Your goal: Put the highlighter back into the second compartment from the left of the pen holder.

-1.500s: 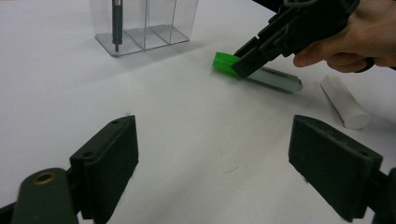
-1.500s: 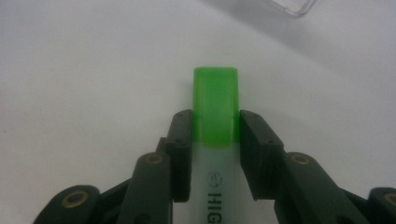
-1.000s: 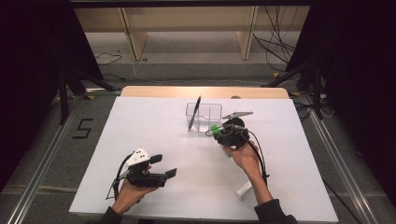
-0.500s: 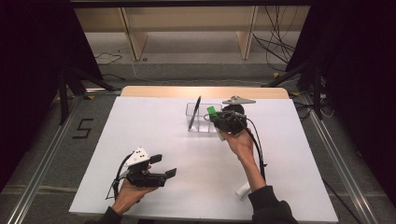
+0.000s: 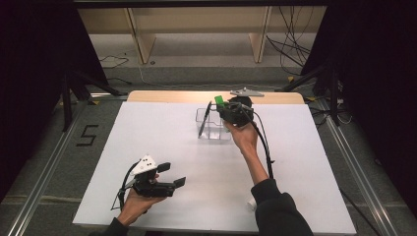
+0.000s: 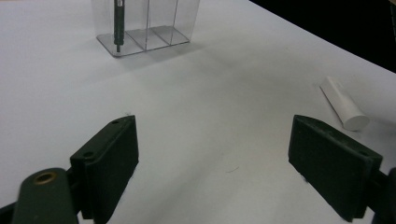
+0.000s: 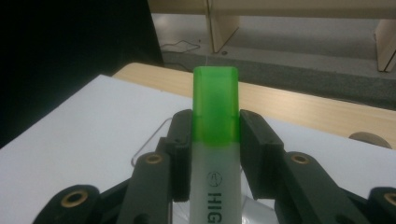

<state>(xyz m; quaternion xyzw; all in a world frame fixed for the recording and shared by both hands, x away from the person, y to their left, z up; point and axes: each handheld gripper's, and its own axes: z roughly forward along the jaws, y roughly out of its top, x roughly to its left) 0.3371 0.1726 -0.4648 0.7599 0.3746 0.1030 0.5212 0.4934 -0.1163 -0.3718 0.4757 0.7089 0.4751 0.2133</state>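
The right gripper (image 5: 222, 109) clamps a green-capped white highlighter (image 7: 215, 140) above the far clear plastic organizer (image 5: 214, 129), probably to drop it inside; the left gripper (image 5: 172, 174) rests open.

Readable text, two items. Highlighter (image 7: 215, 154) with a green cap, clamped in the right claw (image 7: 215, 140): black print "HIG" running along its white barrel, cut off by the frame edge, with a small round logo just above it that is too small to make out. Floor (image 5: 59, 147) left of the worktop (image 5: 162, 132): a dark "5" mark (image 5: 88, 134). Nothing else legible.
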